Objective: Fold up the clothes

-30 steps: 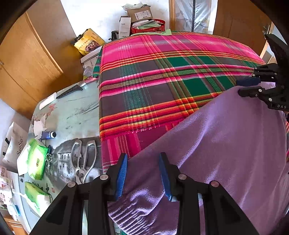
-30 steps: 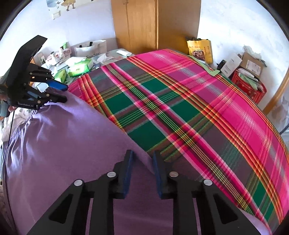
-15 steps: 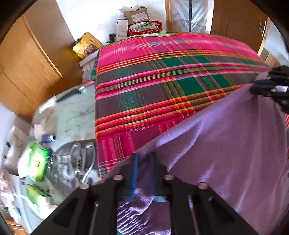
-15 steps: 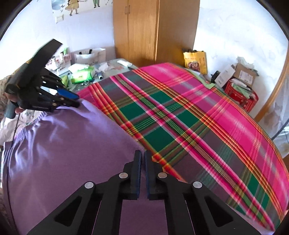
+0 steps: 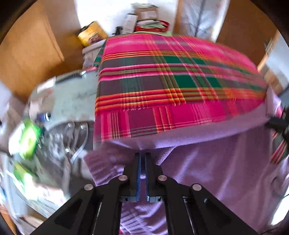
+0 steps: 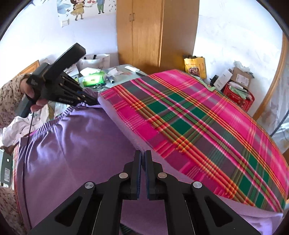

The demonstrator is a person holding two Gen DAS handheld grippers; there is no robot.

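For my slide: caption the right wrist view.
Both grippers, right and left, pinch the purple garment's edge over a plaid cloth.

Plaid cloth (image 6: 198,123), wooden wardrobe (image 6: 155,34), green packet (image 6: 93,78).

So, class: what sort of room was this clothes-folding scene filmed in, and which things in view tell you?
Probably a lived-in room at home, perhaps a bedroom: a wooden wardrobe, a cartoon wall sticker, and a plaid cloth spread over a cluttered table.
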